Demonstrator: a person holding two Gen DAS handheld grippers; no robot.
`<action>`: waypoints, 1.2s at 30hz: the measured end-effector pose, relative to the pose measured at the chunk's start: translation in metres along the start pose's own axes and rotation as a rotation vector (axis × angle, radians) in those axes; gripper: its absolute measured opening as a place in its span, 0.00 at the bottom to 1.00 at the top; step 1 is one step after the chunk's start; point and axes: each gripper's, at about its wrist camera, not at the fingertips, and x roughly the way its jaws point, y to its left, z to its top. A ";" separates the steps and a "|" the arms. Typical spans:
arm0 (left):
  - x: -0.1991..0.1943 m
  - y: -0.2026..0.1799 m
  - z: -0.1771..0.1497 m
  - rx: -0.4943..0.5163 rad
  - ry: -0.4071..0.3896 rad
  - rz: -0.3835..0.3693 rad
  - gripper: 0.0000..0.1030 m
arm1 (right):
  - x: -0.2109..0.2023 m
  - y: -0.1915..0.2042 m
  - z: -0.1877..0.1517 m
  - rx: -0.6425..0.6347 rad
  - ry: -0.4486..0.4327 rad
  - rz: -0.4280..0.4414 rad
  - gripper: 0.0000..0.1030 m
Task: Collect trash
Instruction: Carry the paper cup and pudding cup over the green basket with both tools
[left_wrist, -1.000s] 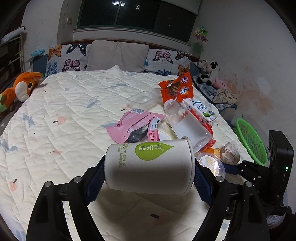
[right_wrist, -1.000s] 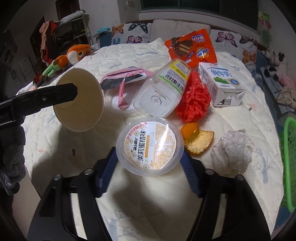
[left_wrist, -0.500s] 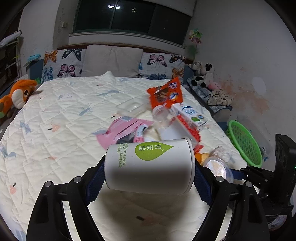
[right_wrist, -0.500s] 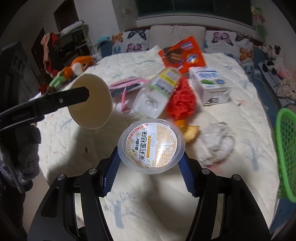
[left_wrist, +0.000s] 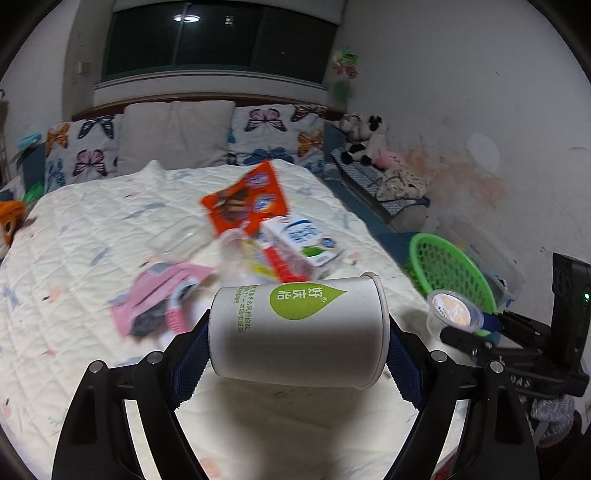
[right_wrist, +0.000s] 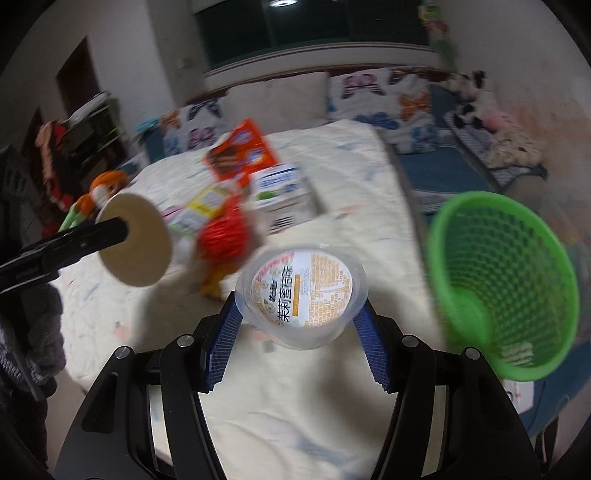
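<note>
**Cup and jelly tub carried above the bed**

Trash is held in both grippers over the white quilted bed (left_wrist: 92, 258). A white paper cup (left_wrist: 299, 332) with a green leaf logo is clamped sideways between the blue pads of the left gripper (left_wrist: 297, 343), its open rim turned to the right of that view. In the right wrist view the same cup (right_wrist: 135, 240) is seen mouth-on at the left, with one black finger across it.

A clear plastic jelly tub (right_wrist: 303, 291) with a printed foil lid is gripped by the right gripper (right_wrist: 299, 325), the pads pressed against its sides; the tub is tilted so that the lid faces the camera. It is also seen from the left wrist, small, at the right edge of the bed (left_wrist: 454, 314).

A green mesh basket (right_wrist: 502, 288) is seen just to the right of the tub, beside the bed, its mouth open toward the camera.

More litter is left on the quilt behind: an orange snack bag (left_wrist: 247, 203), a milk carton (left_wrist: 299, 240), a pink wrapper (left_wrist: 162, 295) and a red net (right_wrist: 225, 236). Much of it is blurred.
</note>
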 end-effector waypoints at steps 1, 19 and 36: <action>0.006 -0.008 0.003 0.007 0.007 -0.012 0.79 | -0.001 -0.009 0.001 0.009 -0.002 -0.017 0.57; 0.050 -0.063 0.021 0.053 0.056 -0.075 0.79 | -0.006 -0.059 -0.022 0.119 0.018 0.067 0.69; 0.045 -0.053 0.019 0.045 0.054 -0.068 0.79 | 0.022 -0.038 -0.043 0.023 0.081 -0.030 0.79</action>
